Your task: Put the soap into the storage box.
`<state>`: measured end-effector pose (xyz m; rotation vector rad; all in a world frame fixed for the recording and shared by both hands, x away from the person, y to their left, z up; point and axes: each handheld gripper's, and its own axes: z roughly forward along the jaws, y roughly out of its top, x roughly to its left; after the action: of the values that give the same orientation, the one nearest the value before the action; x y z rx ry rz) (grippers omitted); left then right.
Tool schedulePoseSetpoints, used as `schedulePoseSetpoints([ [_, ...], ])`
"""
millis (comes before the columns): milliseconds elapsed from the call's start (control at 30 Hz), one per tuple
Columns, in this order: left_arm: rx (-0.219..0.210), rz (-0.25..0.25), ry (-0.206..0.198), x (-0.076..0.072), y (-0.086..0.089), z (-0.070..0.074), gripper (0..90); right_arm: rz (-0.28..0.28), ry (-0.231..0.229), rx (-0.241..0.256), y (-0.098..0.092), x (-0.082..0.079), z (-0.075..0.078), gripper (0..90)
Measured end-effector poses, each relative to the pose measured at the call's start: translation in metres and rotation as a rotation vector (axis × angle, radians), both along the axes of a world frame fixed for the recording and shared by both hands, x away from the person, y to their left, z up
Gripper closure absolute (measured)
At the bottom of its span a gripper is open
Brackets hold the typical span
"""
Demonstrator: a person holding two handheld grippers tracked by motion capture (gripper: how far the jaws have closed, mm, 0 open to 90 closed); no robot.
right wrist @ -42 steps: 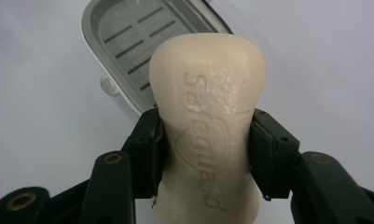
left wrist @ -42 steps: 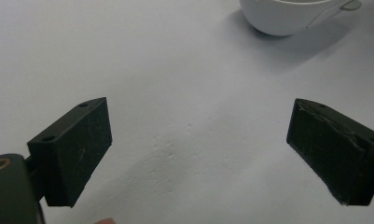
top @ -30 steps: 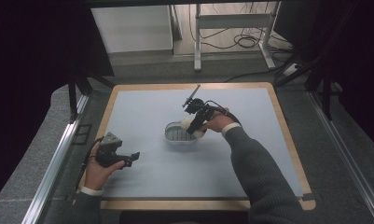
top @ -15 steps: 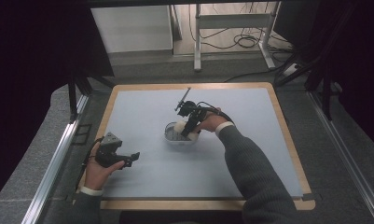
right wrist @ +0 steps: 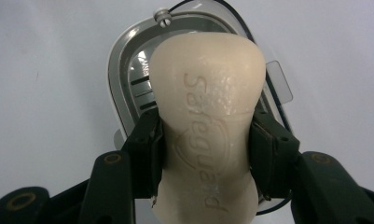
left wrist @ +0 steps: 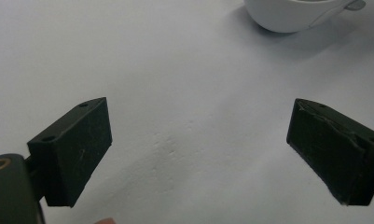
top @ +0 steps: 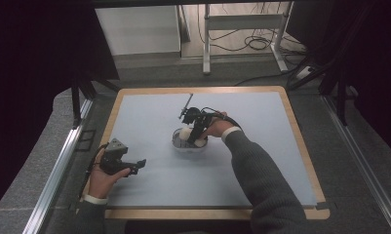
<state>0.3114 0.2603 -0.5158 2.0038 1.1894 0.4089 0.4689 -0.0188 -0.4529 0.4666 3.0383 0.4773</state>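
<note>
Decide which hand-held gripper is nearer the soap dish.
Right. The right hand-held gripper holds the soap just above the soap dish; the left hand-held gripper is open, away near the table's left side.

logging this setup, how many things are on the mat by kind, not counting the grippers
soap bar: 1, cream, clamped in the right gripper over the dish
soap dish: 1, white with a grey slotted insert
total: 2
the left gripper is open and holds nothing
</note>
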Motion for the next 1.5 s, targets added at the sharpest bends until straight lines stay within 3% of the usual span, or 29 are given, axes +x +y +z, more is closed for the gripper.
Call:
schedulePoseSetpoints([
  [433,0.001,-0.003,0.001,0.000,0.000,0.000,7.0,0.060,-0.035,-0.022,0.003,-0.007,-0.001,47.6],
  [567,-0.004,-0.001,-0.001,0.000,0.001,0.001,7.1,0.038,-0.041,0.029,-0.001,-0.008,0.009,45.9],
  [1000,-0.015,0.002,-0.004,-0.001,0.002,0.002,7.1,0.008,-0.056,0.053,-0.013,-0.013,0.024,45.6],
  [1133,-0.017,0.002,0.000,-0.001,0.003,0.003,7.1,0.002,-0.064,0.084,-0.019,-0.016,0.032,44.8],
  [1500,-0.003,0.003,0.004,0.001,-0.001,0.001,7.1,-0.027,-0.092,0.168,-0.042,-0.025,0.034,40.1],
])
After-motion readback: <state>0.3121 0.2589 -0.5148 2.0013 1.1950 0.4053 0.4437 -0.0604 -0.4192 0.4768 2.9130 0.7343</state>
